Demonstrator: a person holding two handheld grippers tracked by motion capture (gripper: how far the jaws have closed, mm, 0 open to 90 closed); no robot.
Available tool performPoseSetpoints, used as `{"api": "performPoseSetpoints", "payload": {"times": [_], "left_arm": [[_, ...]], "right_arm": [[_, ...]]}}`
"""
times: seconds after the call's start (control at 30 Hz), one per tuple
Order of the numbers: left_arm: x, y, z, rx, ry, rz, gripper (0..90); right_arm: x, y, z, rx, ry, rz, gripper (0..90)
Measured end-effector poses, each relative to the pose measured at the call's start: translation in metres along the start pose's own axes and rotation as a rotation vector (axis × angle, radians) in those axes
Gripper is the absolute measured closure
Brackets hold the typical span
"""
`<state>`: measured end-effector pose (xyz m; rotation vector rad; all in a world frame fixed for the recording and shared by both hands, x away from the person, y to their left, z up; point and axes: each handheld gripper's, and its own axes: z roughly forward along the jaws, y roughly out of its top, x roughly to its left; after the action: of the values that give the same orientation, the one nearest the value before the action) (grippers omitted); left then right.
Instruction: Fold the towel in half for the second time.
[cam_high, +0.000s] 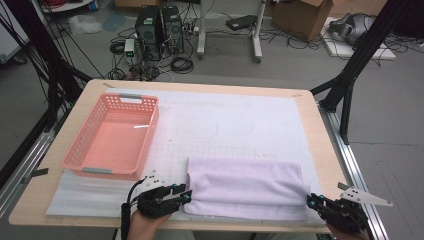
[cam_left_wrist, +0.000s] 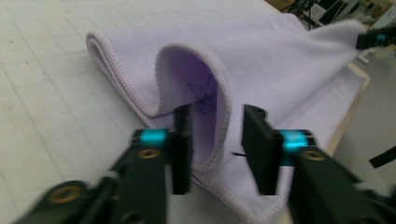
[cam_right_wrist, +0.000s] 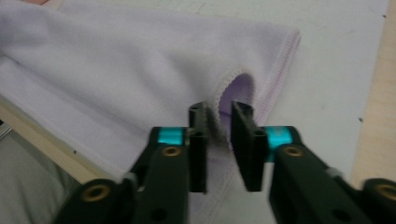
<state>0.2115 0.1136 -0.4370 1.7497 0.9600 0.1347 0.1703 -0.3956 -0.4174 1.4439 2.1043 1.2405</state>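
Both grippers, left gripper (cam_high: 186, 196) and right gripper (cam_high: 311, 201), stand spread around the corners of the folded lavender towel (cam_high: 247, 186) at the table's near edge, so its loosened top fold could spring open.

A light wooden table (cam_high: 320, 130) carries a white gridded mat (cam_high: 235, 125) that covers most of its top, leaving bare wood along the edges. A pink slotted basket (cam_high: 114, 136) stands on the mat toward the table's left edge. A folded lilac towel (cam_high: 246, 187) lies on the mat along the near edge, right of the middle.
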Motion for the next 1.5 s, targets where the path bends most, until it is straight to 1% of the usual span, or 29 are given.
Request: {"api": "performPoseSetpoints", "payload": {"times": [0.03,0.1,0.13,0.17,0.2,0.23,0.27,0.3,0.33,0.4,0.5,0.53,0.6,0.67,0.7,0.73,0.77,0.8,0.83,0.87,0.9,0.97,1.03,1.07,1.13,1.2,1.33,1.43,1.5], "left_arm": [[-0.001,0.002,0.0,-0.011,-0.004,-0.004,52.5],[-0.003,0.006,0.005,-0.014,-0.012,0.001,52.7],[-0.005,0.008,0.008,-0.006,-0.016,0.008,53.4],[-0.007,0.01,0.012,0.008,-0.026,0.015,56.6],[-0.008,0.01,0.017,0.023,-0.018,0.03,61.5],[-0.008,0.01,0.021,0.044,-0.005,0.044,68.0],[-0.008,0.009,0.025,0.059,0.009,0.051,77.4],[-0.006,0.007,0.026,0.058,0.02,0.049,85.2],[-0.005,0.006,0.026,0.055,0.02,0.042,87.0],[-0.004,0.005,0.02,0.04,0.02,0.039,87.3],[-0.001,0.003,0.008,0.021,0.006,0.017,87.3],[-0.001,0.001,0.006,0.022,0.0,0.013,87.3],[-0.004,-0.003,0.0,0.031,-0.01,0.016,87.3],[-0.007,-0.008,-0.007,0.041,-0.022,0.032,87.1],[-0.009,-0.011,-0.01,0.052,-0.035,0.036,85.7],[-0.009,-0.013,-0.012,0.065,-0.038,0.025,78.0],[-0.009,-0.015,-0.013,0.072,-0.034,0.009,66.1],[-0.008,-0.016,-0.016,0.067,-0.028,0.002,59.1],[-0.007,-0.014,-0.018,0.043,-0.01,0.007,55.7],[-0.006,-0.012,-0.019,0.028,0.002,0.006,50.3],[-0.003,-0.009,-0.019,0.009,0.014,-0.001,46.9],[0.001,-0.002,-0.017,-0.024,0.026,0.001,44.3],[0.006,0.005,-0.01,-0.032,0.035,0.006,43.4],[0.009,0.007,-0.008,-0.031,0.038,0.011,43.3],[0.014,0.012,-0.001,-0.034,0.046,0.016,43.1],[0.019,0.016,0.005,-0.041,0.057,0.008,43.2],[0.027,0.024,0.015,-0.041,0.067,0.014,43.6],[0.032,0.028,0.023,-0.023,0.071,0.024,44.1],[0.035,0.03,0.029,-0.011,0.066,0.033,45.0]], "right_arm": [[0.0,0.001,-0.002,-0.015,-0.005,0.011,63.7],[0.001,0.007,-0.005,-0.049,-0.014,0.021,61.0],[0.002,0.01,-0.003,-0.057,-0.015,0.014,61.0],[0.004,0.013,0.0,-0.05,-0.025,0.002,60.9],[0.006,0.015,0.005,-0.038,-0.04,-0.008,61.6],[0.008,0.016,0.01,-0.024,-0.048,-0.018,65.0],[0.008,0.016,0.016,-0.008,-0.059,-0.035,71.6],[0.008,0.016,0.02,0.011,-0.071,-0.046,80.1],[0.006,0.014,0.022,0.025,-0.076,-0.056,86.7],[0.004,0.011,0.02,0.025,-0.071,-0.065,87.0],[0.0,0.006,0.007,-0.002,-0.041,-0.039,87.2],[0.0,0.005,0.003,-0.011,-0.03,-0.033,87.2],[0.002,0.002,-0.002,-0.008,-0.009,-0.026,87.3],[0.006,-0.003,-0.006,-0.003,0.002,-0.032,87.2],[0.007,-0.005,-0.008,0.013,0.01,-0.031,86.5],[0.007,-0.008,-0.01,0.04,0.023,-0.013,81.0],[0.008,-0.01,-0.011,0.061,0.015,-0.001,73.0],[0.008,-0.012,-0.013,0.059,0.001,0.008,69.0],[0.008,-0.012,-0.015,0.052,-0.012,0.017,64.5],[0.007,-0.01,-0.018,0.031,-0.043,0.019,61.1],[0.006,-0.008,-0.019,0.019,-0.054,0.019,60.5],[0.004,-0.002,-0.018,-0.012,-0.071,0.013,57.3],[0.002,0.004,-0.012,-0.027,-0.075,0.005,56.8],[0.0,0.007,-0.005,-0.03,-0.075,-0.009,56.5],[-0.002,0.011,0.004,-0.027,-0.076,-0.017,56.5],[-0.005,0.015,0.013,-0.026,-0.076,-0.02,56.5],[-0.009,0.022,0.027,-0.024,-0.075,-0.025,56.7],[-0.01,0.026,0.033,-0.021,-0.074,-0.029,57.9],[-0.012,0.029,0.038,-0.015,-0.073,-0.041,59.7]]}}
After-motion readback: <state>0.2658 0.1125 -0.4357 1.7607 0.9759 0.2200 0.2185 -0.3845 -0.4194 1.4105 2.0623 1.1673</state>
